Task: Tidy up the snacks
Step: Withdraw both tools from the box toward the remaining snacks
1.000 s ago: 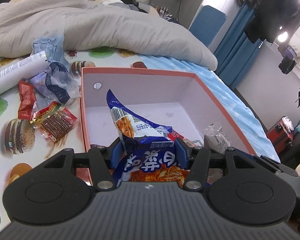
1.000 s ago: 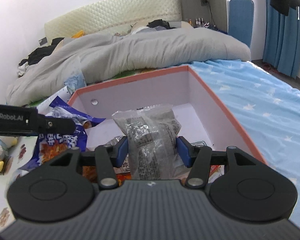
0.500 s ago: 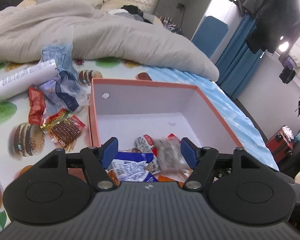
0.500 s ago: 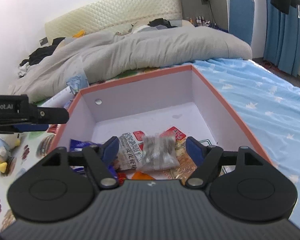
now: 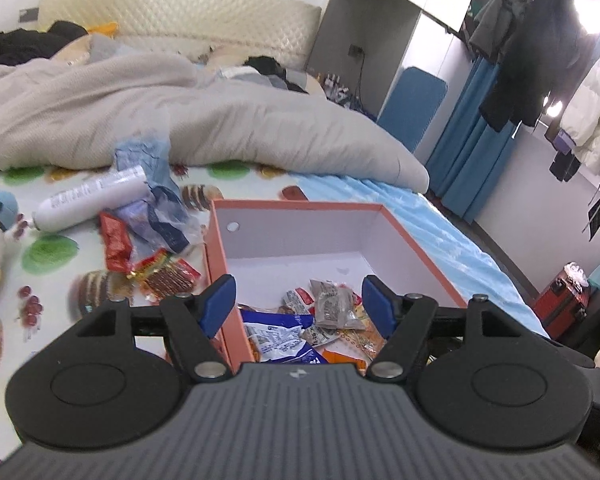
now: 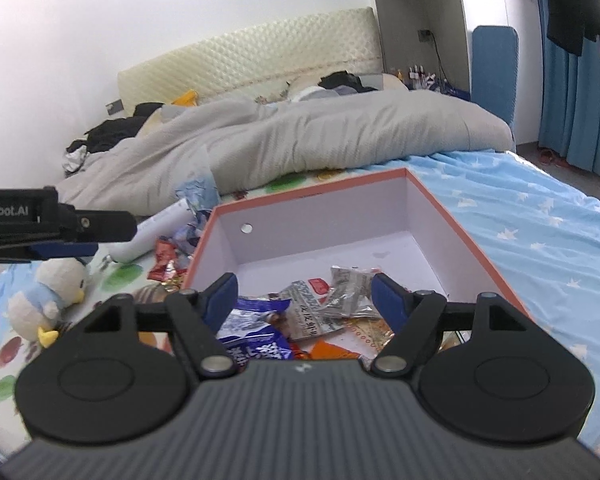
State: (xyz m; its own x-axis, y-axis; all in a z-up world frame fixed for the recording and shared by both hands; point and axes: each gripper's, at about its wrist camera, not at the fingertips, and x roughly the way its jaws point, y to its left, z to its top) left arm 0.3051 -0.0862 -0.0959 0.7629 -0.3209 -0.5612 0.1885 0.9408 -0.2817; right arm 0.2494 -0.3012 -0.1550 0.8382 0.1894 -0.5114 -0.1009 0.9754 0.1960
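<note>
Nearest each lens, the left gripper (image 5: 298, 308) and the right gripper (image 6: 304, 300) stand wide apart with nothing between their blue pads; both have just been opening, and the packets they carried a second ago now lie in the box. Each gripper tilts downward over the near end of the orange-rimmed box (image 5: 424, 248), held above it, not touching. Inside, at the near end, sit the blue noodle packet (image 6: 256, 344) and the grey crinkled packet (image 6: 350, 290) among other wrappers; the far half of the box is bare. So a drop-off looks finished. Next, I judge, the left gripper should swing out to the bed, where a red snack packet (image 5: 116, 246) and a brown-striped packet (image 5: 166, 278) lie loose just beside the box, near a white tube (image 5: 90, 198).
</note>
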